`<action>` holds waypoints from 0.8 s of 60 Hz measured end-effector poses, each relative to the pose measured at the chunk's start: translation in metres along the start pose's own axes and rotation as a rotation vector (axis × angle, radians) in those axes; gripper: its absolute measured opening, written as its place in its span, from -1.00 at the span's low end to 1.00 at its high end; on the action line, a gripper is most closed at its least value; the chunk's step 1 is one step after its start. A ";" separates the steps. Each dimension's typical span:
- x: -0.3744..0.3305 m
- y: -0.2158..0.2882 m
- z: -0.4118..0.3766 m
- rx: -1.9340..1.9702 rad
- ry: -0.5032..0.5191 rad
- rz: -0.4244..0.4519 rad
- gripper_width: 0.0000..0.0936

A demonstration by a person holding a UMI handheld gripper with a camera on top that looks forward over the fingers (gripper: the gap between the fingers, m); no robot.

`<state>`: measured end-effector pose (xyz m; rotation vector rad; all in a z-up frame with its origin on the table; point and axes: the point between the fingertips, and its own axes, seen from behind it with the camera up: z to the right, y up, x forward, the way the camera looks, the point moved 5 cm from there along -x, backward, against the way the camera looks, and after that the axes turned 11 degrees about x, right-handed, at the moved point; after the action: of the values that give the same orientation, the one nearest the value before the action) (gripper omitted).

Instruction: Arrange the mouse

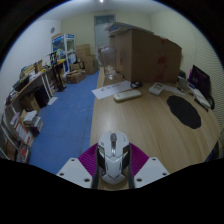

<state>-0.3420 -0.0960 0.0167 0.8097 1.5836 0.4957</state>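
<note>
Your gripper (113, 172) is pinching the mouse (113, 153), a pale one with a dark wheel, both purple pads (88, 158) pressed to its flanks; it sits over the near edge of the desk (140, 118). You seem to be in the carrying step, with placement left to do. A dark mouse pad (184, 109) lies toward the desk's right edge (the likely target, I'd judge), beyond a keyboard (112, 89) near the far edge. Next, travel forward and right, then lower it flat before releasing.
</note>
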 end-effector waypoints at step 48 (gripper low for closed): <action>0.065 0.242 0.273 -0.078 0.023 0.131 -0.15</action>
<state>-0.0247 0.0772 0.0972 0.8543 1.5288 0.6590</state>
